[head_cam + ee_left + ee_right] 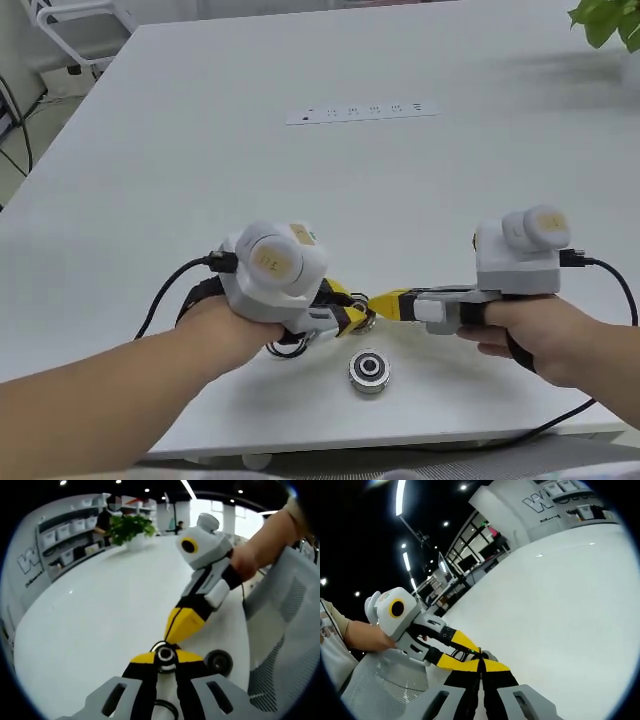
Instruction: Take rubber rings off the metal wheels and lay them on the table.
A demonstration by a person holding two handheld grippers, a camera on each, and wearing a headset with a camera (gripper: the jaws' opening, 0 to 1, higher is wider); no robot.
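Nearest the edge, a second wheel (369, 368) sits on the table (300, 180), apparently unstripped, and a loose ring (165, 710) lies under the left gripper (345, 316). Step in hand: left gripper is clenched on the metal wheel (165, 655), and the right gripper (384, 305) has its jaws pinched together at the rim; can't confirm its bite on the rubber. Next move, I'd say: left holds firm, right peels outward, then lays the rubber down.

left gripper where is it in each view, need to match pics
Head view: left gripper, lower left of centre, tips pointing right.
Left gripper view: left gripper, bottom centre, jaws shut on the metal wheel.
Right gripper view: left gripper, entering from the left.
Shared landmark: right gripper, meeting it tip to tip.
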